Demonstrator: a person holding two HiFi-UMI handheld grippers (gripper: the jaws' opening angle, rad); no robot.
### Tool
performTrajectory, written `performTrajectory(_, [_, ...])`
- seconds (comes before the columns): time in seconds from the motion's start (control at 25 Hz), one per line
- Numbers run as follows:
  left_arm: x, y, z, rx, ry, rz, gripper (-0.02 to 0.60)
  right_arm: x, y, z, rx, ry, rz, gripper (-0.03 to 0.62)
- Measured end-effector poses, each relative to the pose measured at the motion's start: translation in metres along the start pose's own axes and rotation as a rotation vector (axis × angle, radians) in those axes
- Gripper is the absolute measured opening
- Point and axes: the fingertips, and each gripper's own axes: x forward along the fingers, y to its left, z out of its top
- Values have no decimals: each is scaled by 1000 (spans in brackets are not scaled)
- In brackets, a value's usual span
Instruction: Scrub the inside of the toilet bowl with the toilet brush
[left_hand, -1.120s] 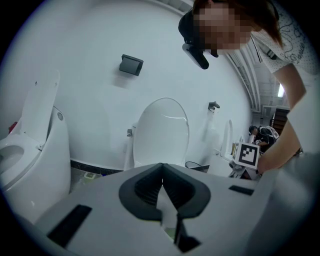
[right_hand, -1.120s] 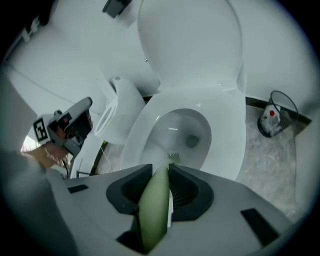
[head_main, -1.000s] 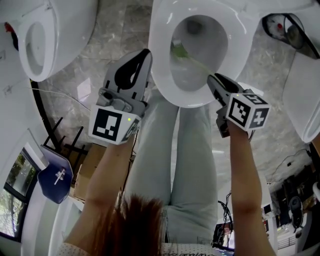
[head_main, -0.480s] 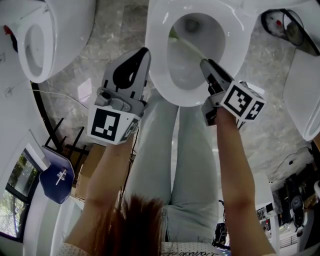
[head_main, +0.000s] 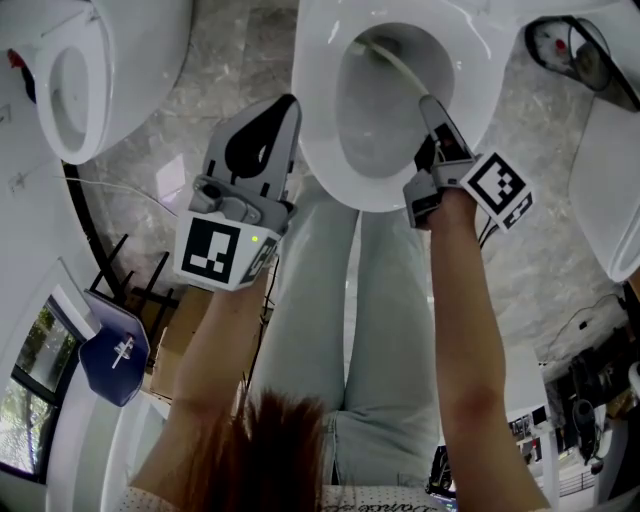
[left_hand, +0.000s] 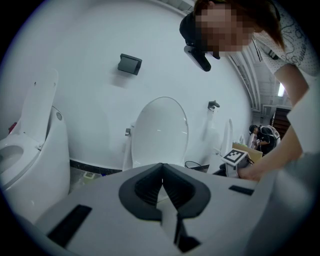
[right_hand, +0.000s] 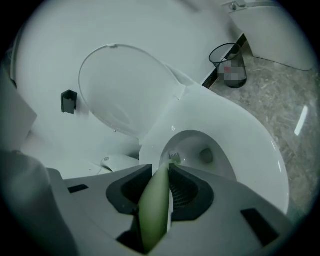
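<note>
Someone is holding a brush (head_main: 392, 58) in a toilet bowl (head_main: 322, 150).
The left gripper (head_main: 291, 103) is hovering closed and empty beside the rim; the right gripper (head_main: 429, 101) is clamping the green handle, bristles inside; a wire bin (head_main: 574, 55) is standing right.

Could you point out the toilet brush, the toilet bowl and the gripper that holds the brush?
toilet brush (head_main: 398, 63): head view, on its thin handle inside the bowl.
toilet bowl (head_main: 315, 110): head view, on the left side of the white rim.
right gripper (head_main: 433, 108): head view, between its fingertips, where they clamp the handle.
</note>
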Motion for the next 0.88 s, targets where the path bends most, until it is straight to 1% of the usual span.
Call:
performTrajectory(0.16, [0, 2, -1, 0, -3, 3, 3, 0, -2, -8, 16, 25, 24, 114])
performTrajectory(0.28, [0, 1, -2, -2, -3, 4, 3, -2, 1, -16, -13, 72, 46, 114])
performTrajectory(0.56, [0, -7, -3, -17, -1, -3, 3, -10, -5, -28, -60, 154, 57, 114])
performTrajectory(0.72, [0, -10, -5, -14, -2, -2, 3, -19, -12, -38, -106, 226, 59, 114])
performTrajectory(0.88, [-2, -9, -5, -17, -2, -5, 3, -27, -17, -45, -105, 322, 75, 115])
